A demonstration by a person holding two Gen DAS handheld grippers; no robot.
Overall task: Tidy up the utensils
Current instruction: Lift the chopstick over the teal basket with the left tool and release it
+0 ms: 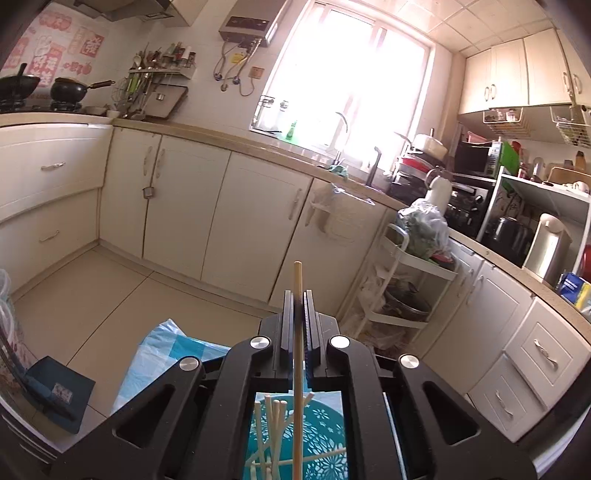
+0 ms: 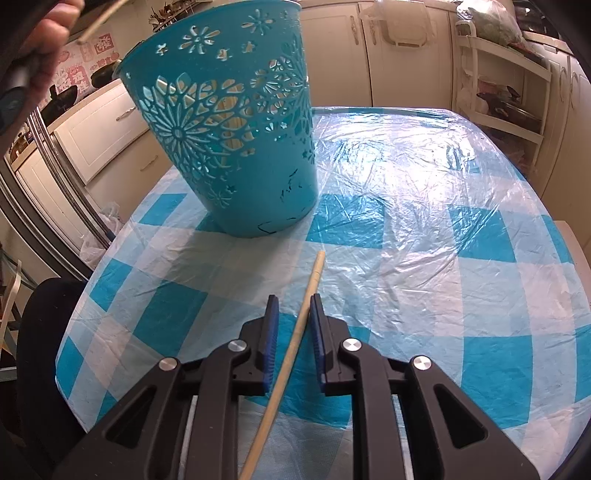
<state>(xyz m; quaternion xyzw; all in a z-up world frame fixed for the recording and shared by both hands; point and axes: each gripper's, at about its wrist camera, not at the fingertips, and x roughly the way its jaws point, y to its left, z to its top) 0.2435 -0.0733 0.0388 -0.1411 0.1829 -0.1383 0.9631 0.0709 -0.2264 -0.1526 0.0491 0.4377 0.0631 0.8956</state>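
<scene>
My left gripper is shut on a wooden chopstick held upright above the teal perforated basket, which holds several chopsticks. In the right wrist view the same basket stands on the blue-checked table. My right gripper is open, its jaws on either side of a single chopstick lying on the tablecloth; the fingers do not pinch it. The held chopstick's lower tip and a hand show at the top left.
White kitchen cabinets and a countertop run around the room. A white trolley with pots stands beside the table. A dark chair sits at the table's left edge. The tablecloth is covered in clear plastic.
</scene>
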